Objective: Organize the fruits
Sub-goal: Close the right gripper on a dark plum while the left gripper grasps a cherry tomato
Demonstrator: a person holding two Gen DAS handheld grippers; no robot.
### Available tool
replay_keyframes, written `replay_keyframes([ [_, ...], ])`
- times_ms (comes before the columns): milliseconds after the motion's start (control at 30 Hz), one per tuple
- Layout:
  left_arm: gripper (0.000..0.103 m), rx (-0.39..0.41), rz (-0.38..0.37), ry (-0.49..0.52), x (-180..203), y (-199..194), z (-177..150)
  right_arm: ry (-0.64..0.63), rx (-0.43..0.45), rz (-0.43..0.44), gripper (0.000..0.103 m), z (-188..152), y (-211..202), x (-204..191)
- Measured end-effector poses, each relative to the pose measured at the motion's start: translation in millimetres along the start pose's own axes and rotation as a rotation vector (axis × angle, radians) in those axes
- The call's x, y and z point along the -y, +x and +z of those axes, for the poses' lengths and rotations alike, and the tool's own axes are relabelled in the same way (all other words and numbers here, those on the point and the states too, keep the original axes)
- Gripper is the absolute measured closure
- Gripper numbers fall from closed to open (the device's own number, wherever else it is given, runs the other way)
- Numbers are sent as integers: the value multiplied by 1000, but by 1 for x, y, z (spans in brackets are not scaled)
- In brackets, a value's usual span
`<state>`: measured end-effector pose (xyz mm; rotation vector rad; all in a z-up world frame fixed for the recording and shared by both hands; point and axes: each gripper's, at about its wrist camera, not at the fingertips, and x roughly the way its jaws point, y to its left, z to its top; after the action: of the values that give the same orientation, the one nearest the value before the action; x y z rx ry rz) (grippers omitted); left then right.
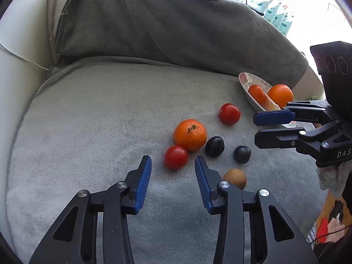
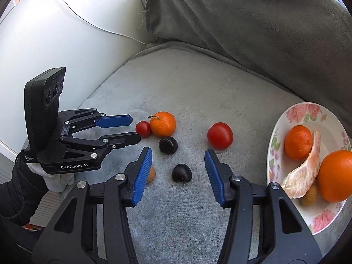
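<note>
On my far left a white armrest (image 2: 66,50) borders the grey cushion (image 1: 99,114) where the loose fruit lies. My left gripper (image 1: 173,165) hangs low over the cushion with its jaws apart and nothing between the blue pads; just ahead of its tips sits a small tomato (image 1: 176,156), touching a mandarin (image 1: 190,134) behind it. To the right of those lie two dark plums, one (image 1: 215,146) beside the mandarin and the other (image 1: 242,154) a little further right, with a kiwi (image 1: 235,177) nearer to me, by the left gripper's right finger. A second tomato (image 1: 229,113) rests apart, between this cluster and the plate (image 2: 277,132). My right gripper (image 2: 178,154) stands with jaws apart and empty, and the nearer plum lies on the cushion between its tips, untouched. On the far right the flowered plate holds a mandarin (image 2: 298,142), a peeled citrus segment (image 2: 305,173), a large orange (image 2: 336,175) and a small kiwi (image 2: 309,195).
</note>
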<state>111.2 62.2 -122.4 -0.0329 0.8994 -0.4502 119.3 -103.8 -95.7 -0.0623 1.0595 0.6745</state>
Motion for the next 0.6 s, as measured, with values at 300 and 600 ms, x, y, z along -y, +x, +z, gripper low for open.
replay_keyframes([
  [300, 77, -19, -3, 23, 0, 11, 1, -60, -63, 4, 65, 8, 28, -10],
  [600, 81, -17, -10, 15, -3, 13, 1, -92, -102, -14, 66, 15, 50, -12],
])
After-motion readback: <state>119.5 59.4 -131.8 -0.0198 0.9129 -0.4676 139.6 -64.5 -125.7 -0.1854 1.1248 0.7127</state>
